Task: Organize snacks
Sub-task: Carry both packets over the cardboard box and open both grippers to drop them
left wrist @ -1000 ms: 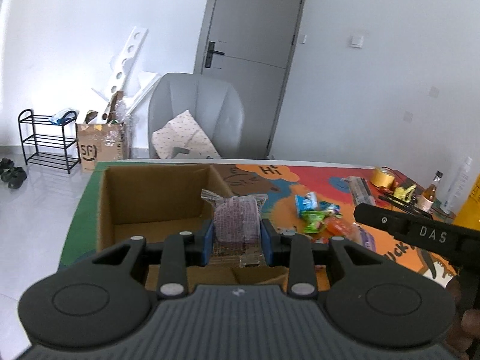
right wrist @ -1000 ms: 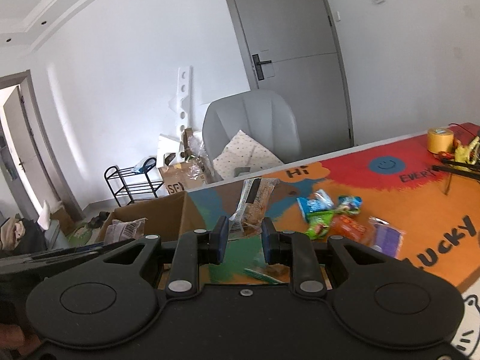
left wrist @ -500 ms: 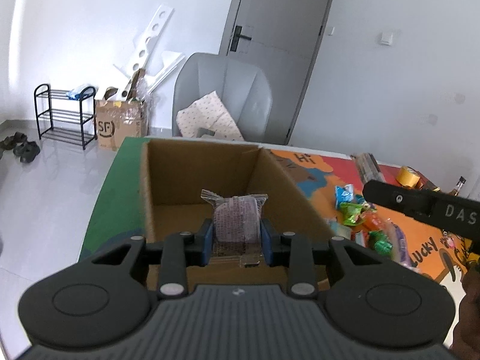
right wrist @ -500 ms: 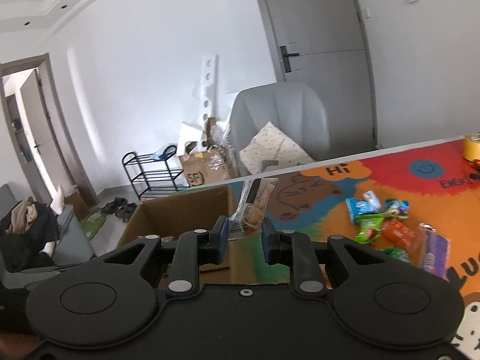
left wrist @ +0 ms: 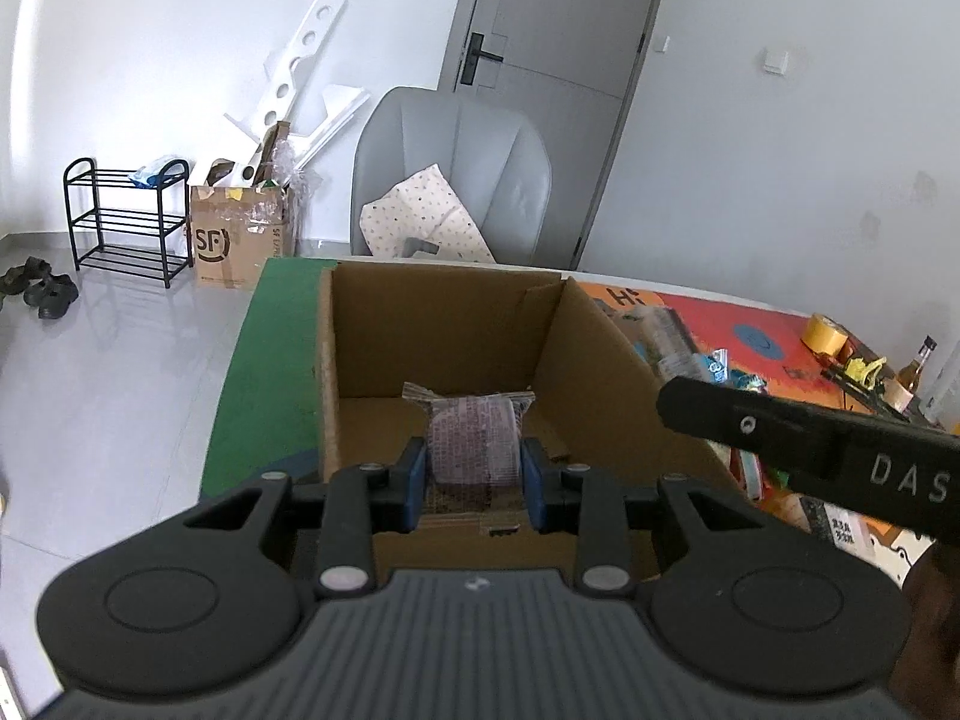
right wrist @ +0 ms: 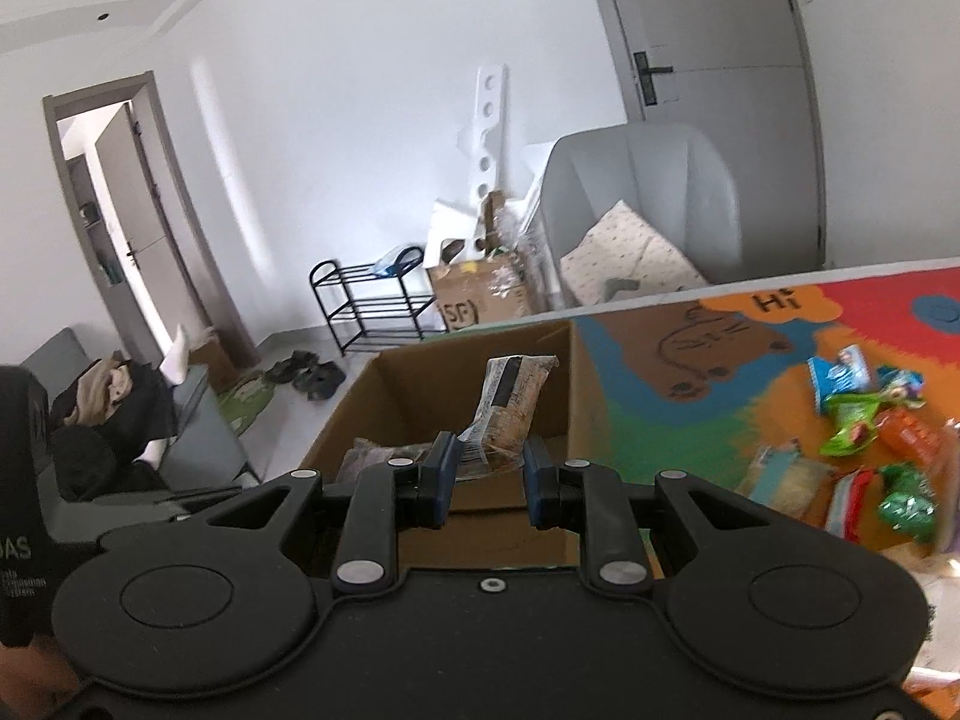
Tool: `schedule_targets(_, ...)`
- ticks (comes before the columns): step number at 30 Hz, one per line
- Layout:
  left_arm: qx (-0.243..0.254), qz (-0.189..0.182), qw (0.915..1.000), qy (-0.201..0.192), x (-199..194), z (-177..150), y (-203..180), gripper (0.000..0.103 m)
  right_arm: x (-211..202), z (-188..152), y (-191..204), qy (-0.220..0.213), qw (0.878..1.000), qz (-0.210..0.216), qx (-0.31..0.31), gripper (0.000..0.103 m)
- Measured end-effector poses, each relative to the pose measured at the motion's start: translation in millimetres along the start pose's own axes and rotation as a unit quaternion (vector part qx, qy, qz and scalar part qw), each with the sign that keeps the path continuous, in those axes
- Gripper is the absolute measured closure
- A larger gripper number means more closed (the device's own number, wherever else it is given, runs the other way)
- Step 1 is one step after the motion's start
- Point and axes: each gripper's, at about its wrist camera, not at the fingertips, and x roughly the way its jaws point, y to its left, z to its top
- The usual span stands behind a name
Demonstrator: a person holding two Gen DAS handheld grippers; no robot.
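Left wrist view: my left gripper (left wrist: 474,468) clamps a purple wrapped snack (left wrist: 473,441) between its pads, over the open cardboard box (left wrist: 588,348).

Right wrist view: my right gripper (right wrist: 486,471) pinches a long brown snack packet (right wrist: 510,405) by its lower end, above the same box (right wrist: 396,396).

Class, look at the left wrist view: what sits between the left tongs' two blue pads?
A clear-wrapped purple snack packet sits clamped between the left tongs, held over the open cardboard box. The left wrist view shows it.
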Motion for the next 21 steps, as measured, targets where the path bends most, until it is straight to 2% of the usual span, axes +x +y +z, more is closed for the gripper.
schedule_targets(3,-0.004,0.014,0.9998,-0.012,-7,3,4,0.07,0,-1,4,0.004,1.0,0.008,0.003,0.081)
schedule_targets(6,-0.01,0.027,0.9994,-0.021,-17,6,8,0.063,1,0,7,0.008,1.0,0.021,-0.002,0.08)
schedule_targets(8,-0.015,0.022,0.9993,-0.024,-21,8,9,0.059,2,0,7,0.016,1.0,0.027,0.0,0.072)
schedule_targets(13,-0.014,0.026,0.9988,-0.038,-30,10,4,0.04,-7,-3,-4,0.014,1.0,0.016,0.019,0.072)
schedule_targets(16,-0.015,0.027,0.9986,-0.044,-34,9,-1,0.033,-19,-3,-13,0.004,1.0,0.002,0.028,0.071)
schedule_targets(21,0.003,0.016,0.9984,-0.054,-38,8,-19,0.022,-42,-8,-32,-0.015,0.998,-0.025,0.048,0.064)
